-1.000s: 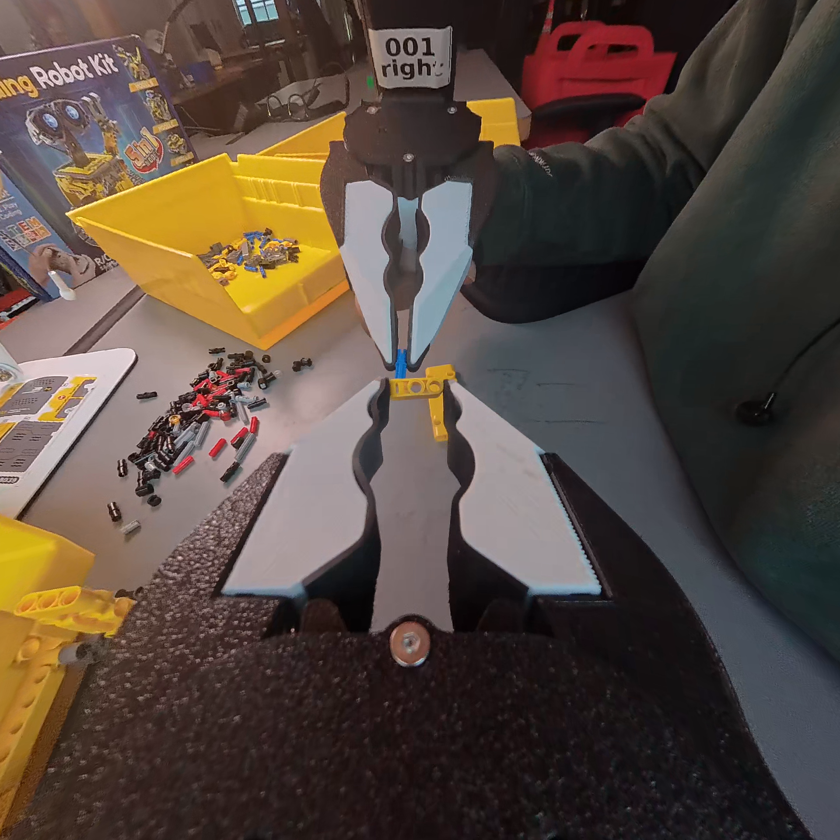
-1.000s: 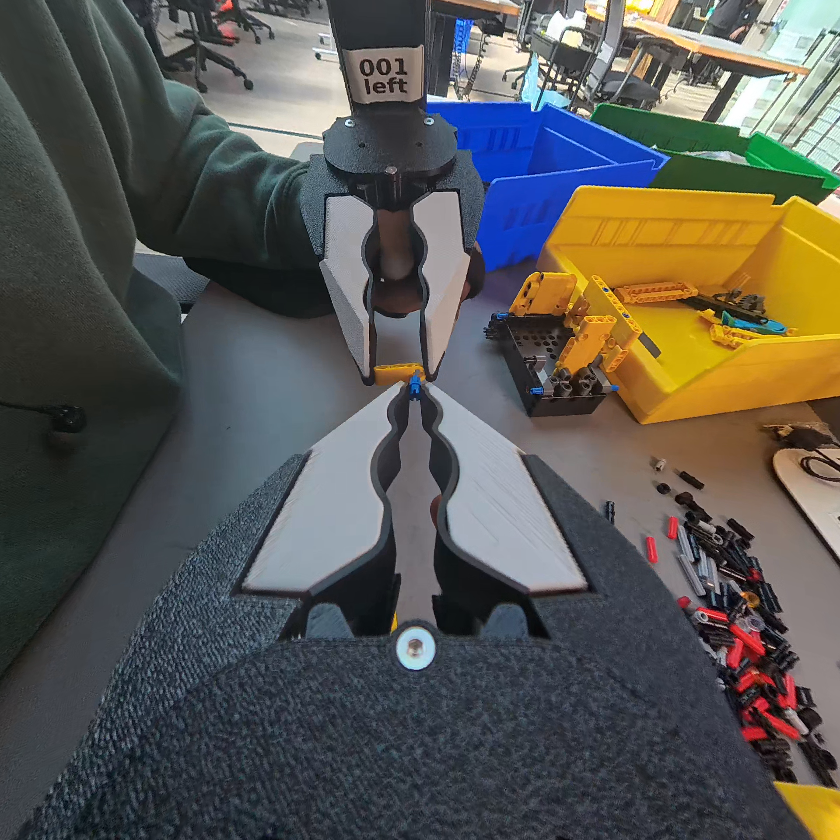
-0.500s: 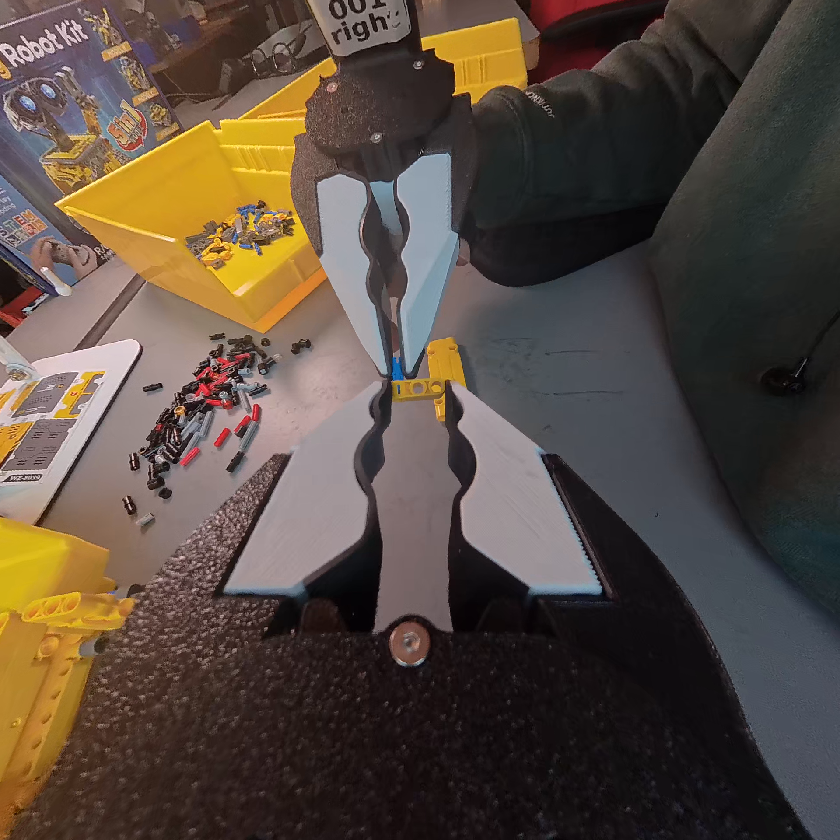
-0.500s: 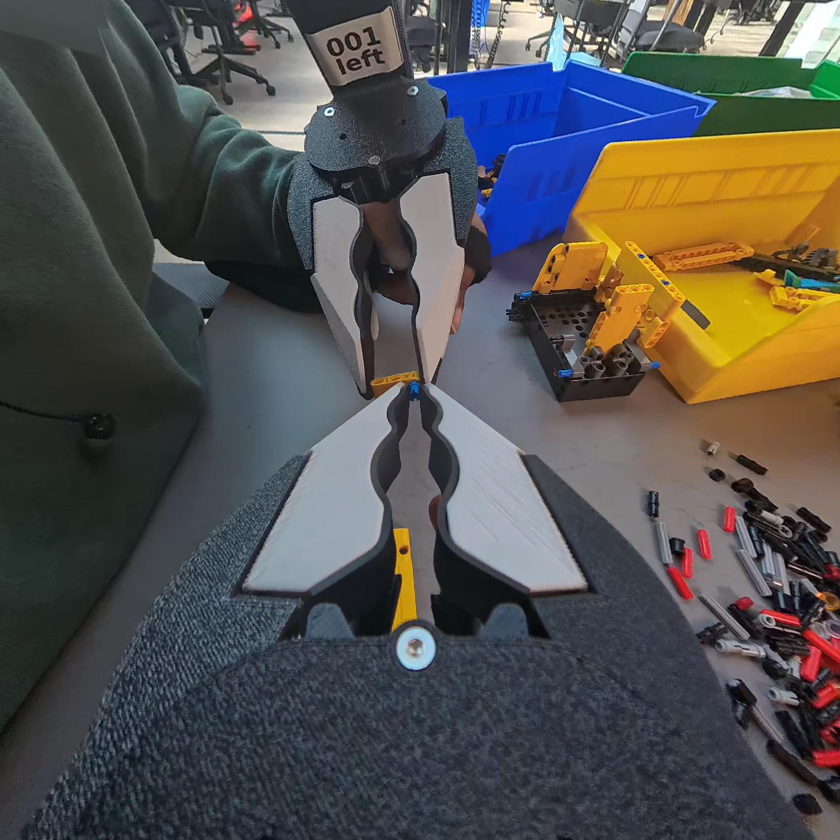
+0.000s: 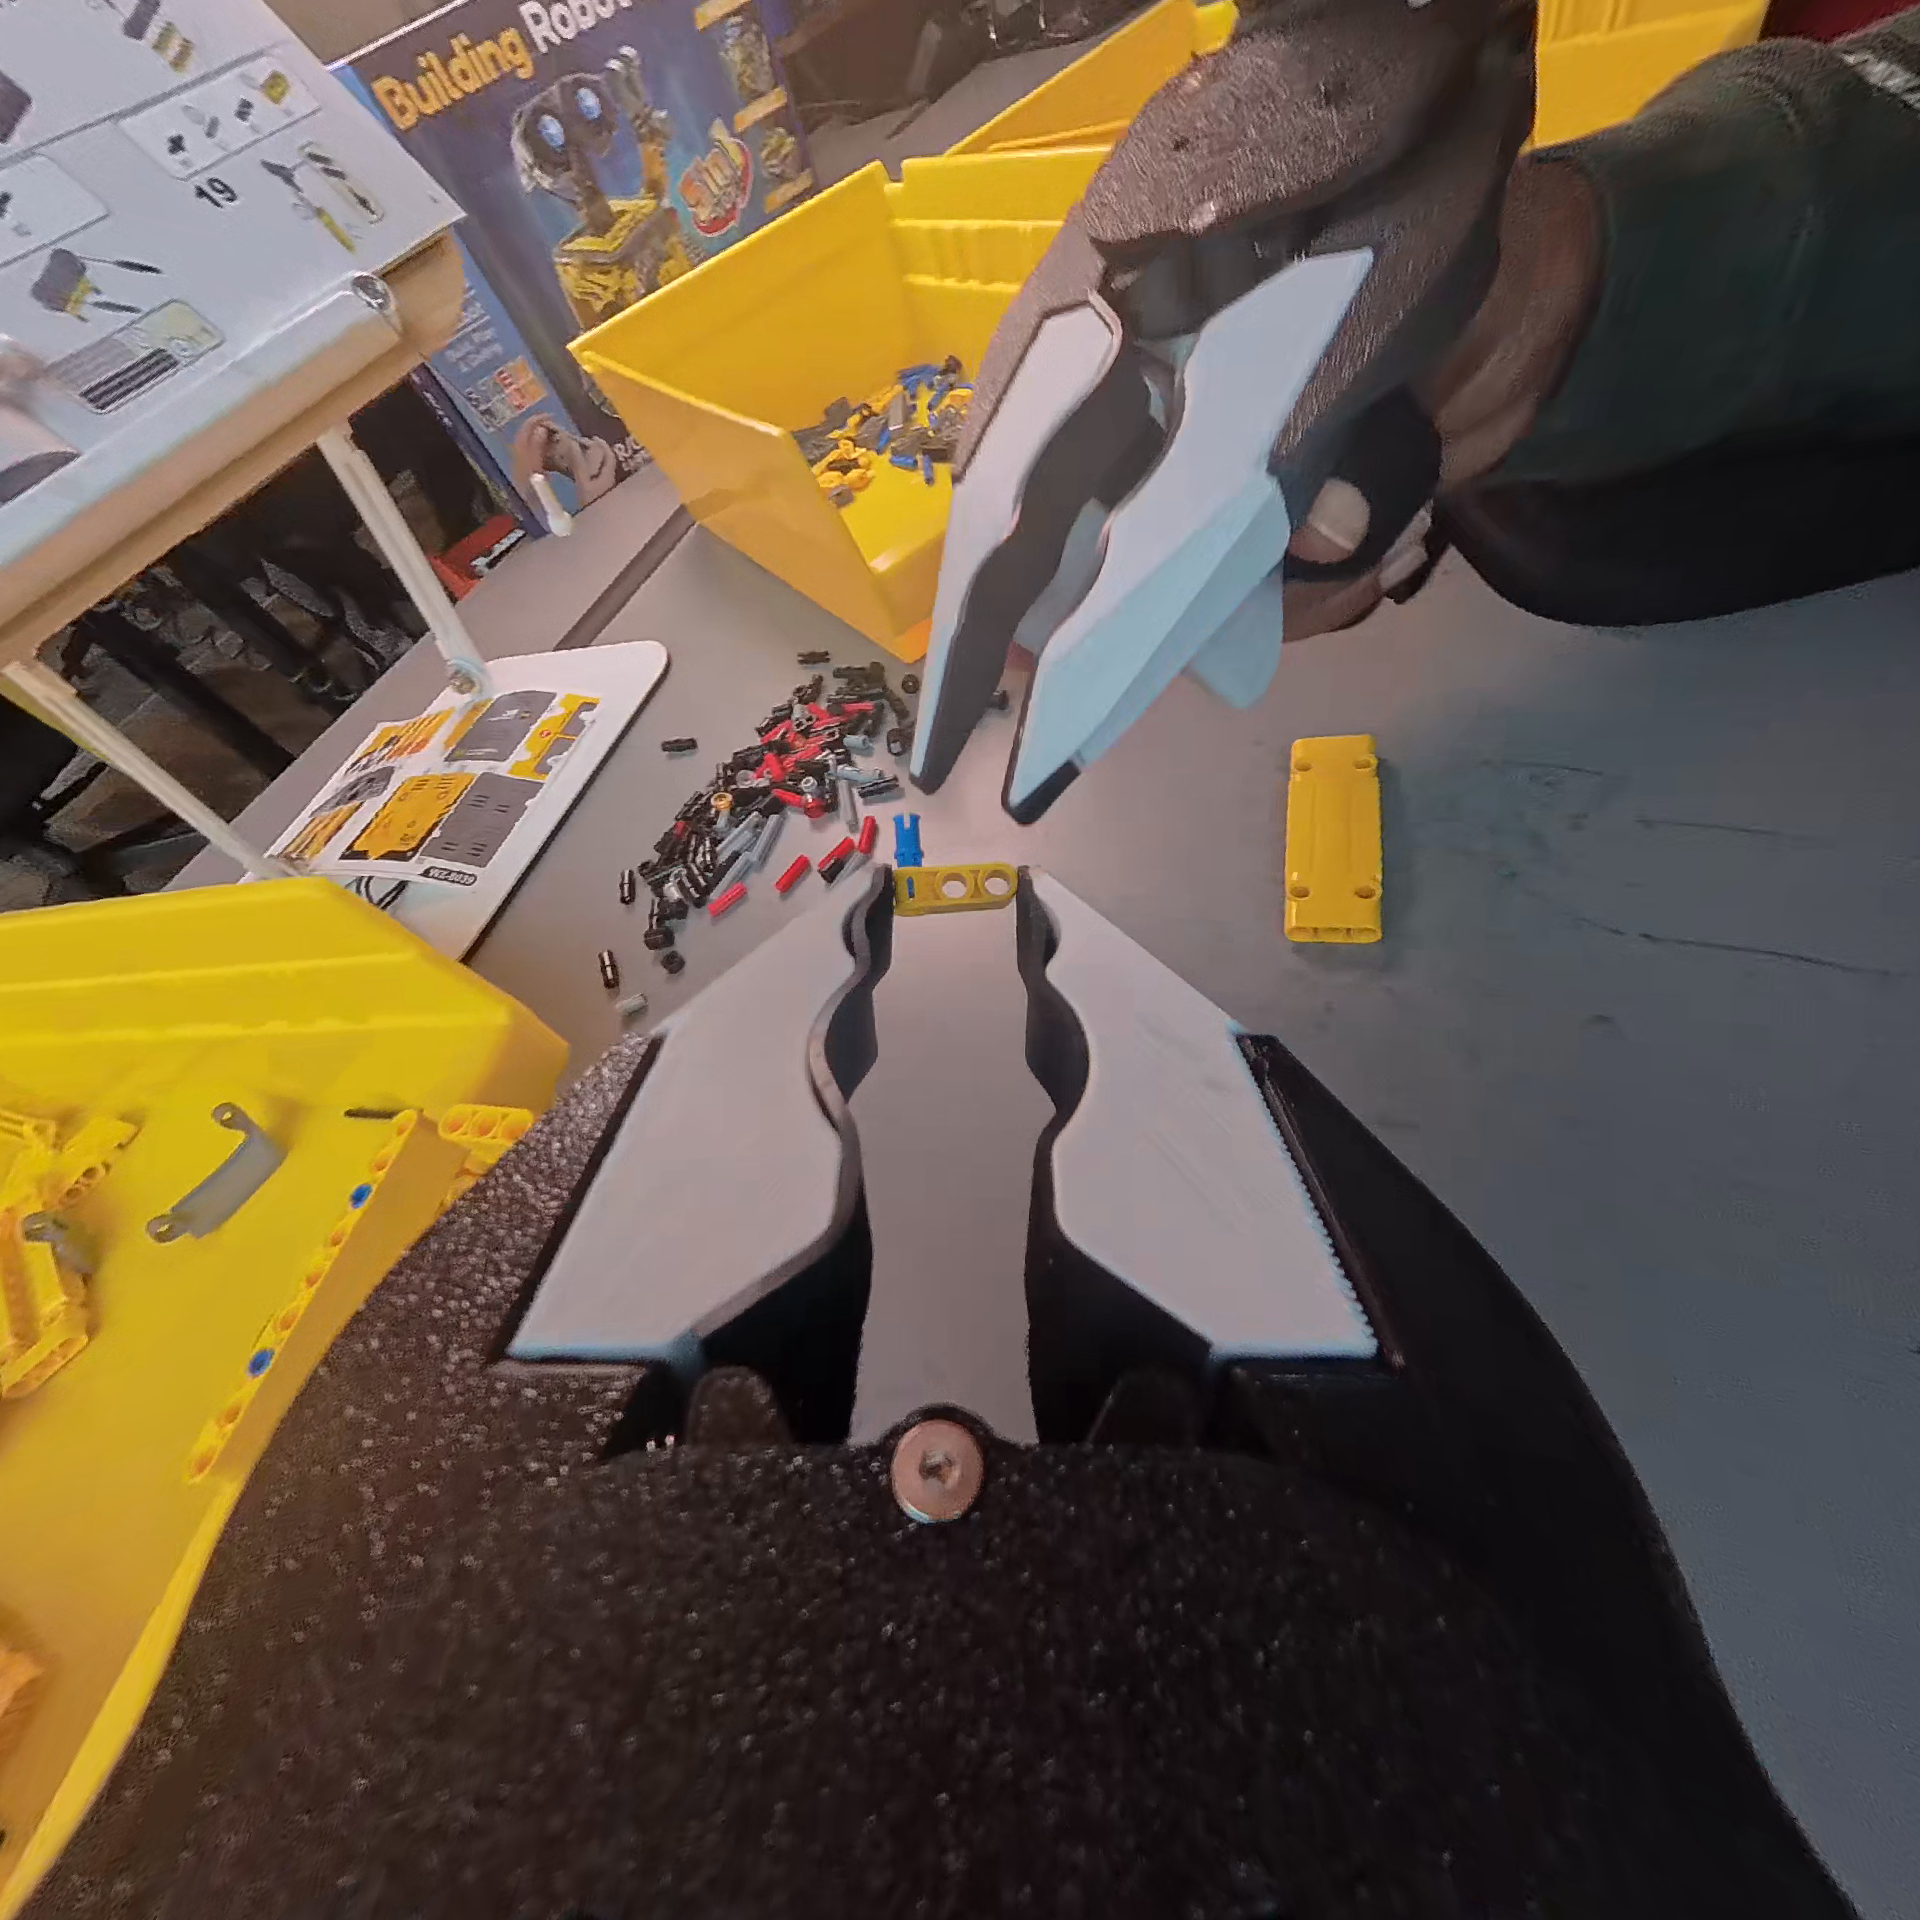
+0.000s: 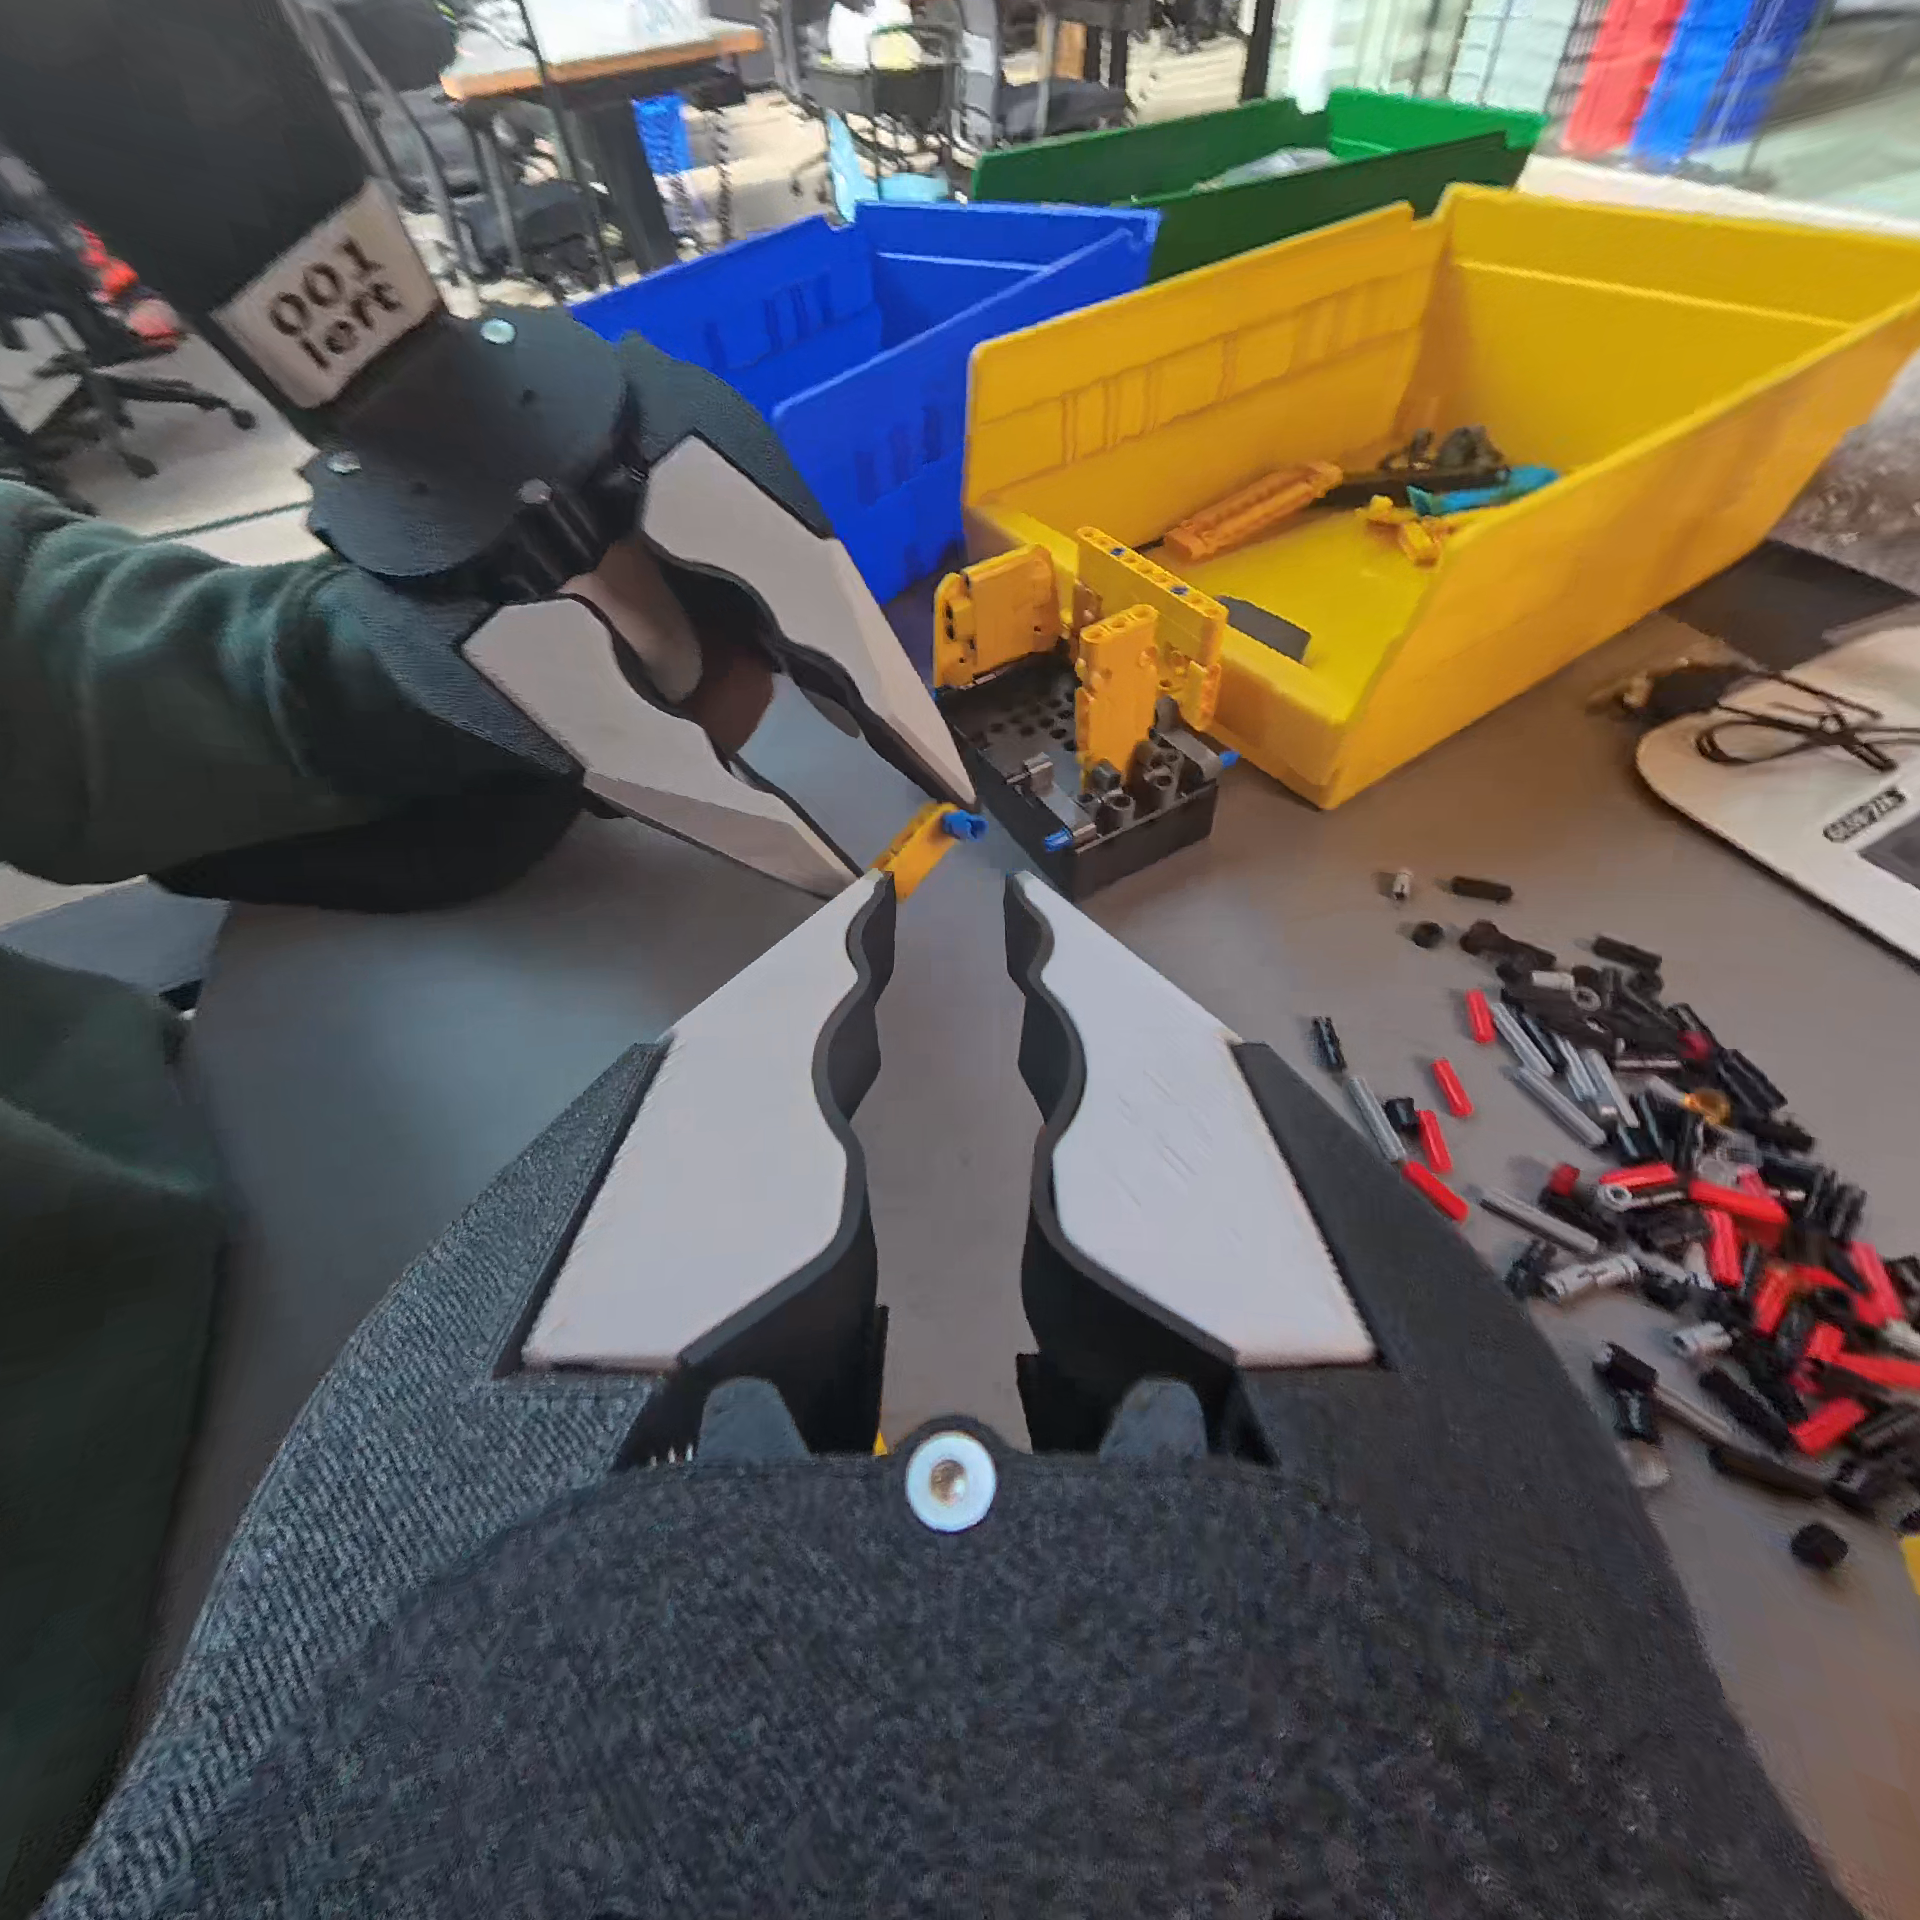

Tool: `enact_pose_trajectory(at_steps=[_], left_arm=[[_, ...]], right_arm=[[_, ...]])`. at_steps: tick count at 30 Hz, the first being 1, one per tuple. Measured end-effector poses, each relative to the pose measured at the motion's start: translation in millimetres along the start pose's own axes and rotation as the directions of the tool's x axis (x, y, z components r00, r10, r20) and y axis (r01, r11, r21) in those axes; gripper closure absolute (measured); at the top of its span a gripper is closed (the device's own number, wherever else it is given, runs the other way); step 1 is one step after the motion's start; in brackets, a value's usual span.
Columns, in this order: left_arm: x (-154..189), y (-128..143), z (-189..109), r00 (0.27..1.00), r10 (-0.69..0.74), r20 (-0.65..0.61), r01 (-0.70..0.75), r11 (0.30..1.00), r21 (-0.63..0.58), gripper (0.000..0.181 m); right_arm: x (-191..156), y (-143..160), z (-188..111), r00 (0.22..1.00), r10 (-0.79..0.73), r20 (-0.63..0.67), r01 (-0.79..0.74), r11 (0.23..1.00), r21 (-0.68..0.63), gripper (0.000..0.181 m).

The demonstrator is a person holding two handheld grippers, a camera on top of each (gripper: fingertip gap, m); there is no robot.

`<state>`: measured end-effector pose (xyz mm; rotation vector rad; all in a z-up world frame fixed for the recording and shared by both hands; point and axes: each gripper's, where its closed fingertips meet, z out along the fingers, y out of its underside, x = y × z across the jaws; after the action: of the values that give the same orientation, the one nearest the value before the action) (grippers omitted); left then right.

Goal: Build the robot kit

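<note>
In the left wrist view the left gripper (image 5: 956,894) points forward and slightly down over the grey table (image 5: 1558,1091). Its jaws are closed on the two ends of a short yellow beam (image 5: 971,885) with three holes, held crosswise just above the tabletop. A small blue pin (image 5: 908,840) stands up out of the beam's left end. Just beyond it the right gripper (image 5: 977,790) comes down steeply from the upper right, held by a hand in a dark glove with a dark green sleeve. Its jaws are parted and empty, with the tips near the pin but not touching it. The right wrist view agrees: its own fingers stand apart with nothing between them, and the left gripper (image 6: 912,840) reaches in from the left, tilted down and holding the beam. A flat yellow panel (image 5: 1333,836) lies on the table to the right, well apart from both grippers. To the left is a loose heap of small black, red and grey pins (image 5: 769,821), with a printed sheet (image 5: 468,758) just beside it. Farther off, the right wrist view shows a part-built black and yellow model (image 6: 1101,727) touching a yellow bin (image 6: 1195,395), with a blue bin (image 6: 935,312) and a green bin (image 6: 1247,156) behind them.
</note>
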<state>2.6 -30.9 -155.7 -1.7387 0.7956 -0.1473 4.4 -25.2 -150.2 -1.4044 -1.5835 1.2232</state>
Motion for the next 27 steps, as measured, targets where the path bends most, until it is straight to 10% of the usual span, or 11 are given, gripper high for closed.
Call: enact_pose_trajectory(at_steps=[6, 15, 19, 24, 27], left_arm=[[-10.1, -7.0, -4.6, 0.983, 0.126, 0.136, -0.127, 0.992, -0.002, 0.159], [-8.5, -17.8, -8.9, 0.902, 0.353, 0.248, -0.352, 0.935, -0.048, 0.16], [-2.7, -18.3, -6.2, 0.897, 0.373, 0.237, -0.372, 0.927, -0.05, 0.159], [12.8, -14.6, -4.0, 0.999, 0.038, -0.026, -0.036, 0.996, 0.077, 0.159], [20.7, -18.2, -9.4, 0.915, -0.285, -0.286, 0.321, 0.943, 0.087, 0.163]], right_arm=[[-9.1, -5.7, 8.6, 0.913, 0.376, 0.156, -0.388, 0.92, 0.053, 0.161], [-15.9, -17.4, 3.5, 0.755, 0.557, 0.346, -0.607, 0.793, 0.048, 0.162], [-15.6, -11.0, 7.8, 0.809, 0.516, 0.282, -0.549, 0.835, 0.044, 0.174], [-15.4, 4.1, 0.0, 0.881, 0.395, 0.262, -0.392, 0.918, -0.066, 0.175], [-27.4, 15.5, -13.4, 0.909, 0.252, 0.332, -0.218, 0.966, -0.137, 0.175]])
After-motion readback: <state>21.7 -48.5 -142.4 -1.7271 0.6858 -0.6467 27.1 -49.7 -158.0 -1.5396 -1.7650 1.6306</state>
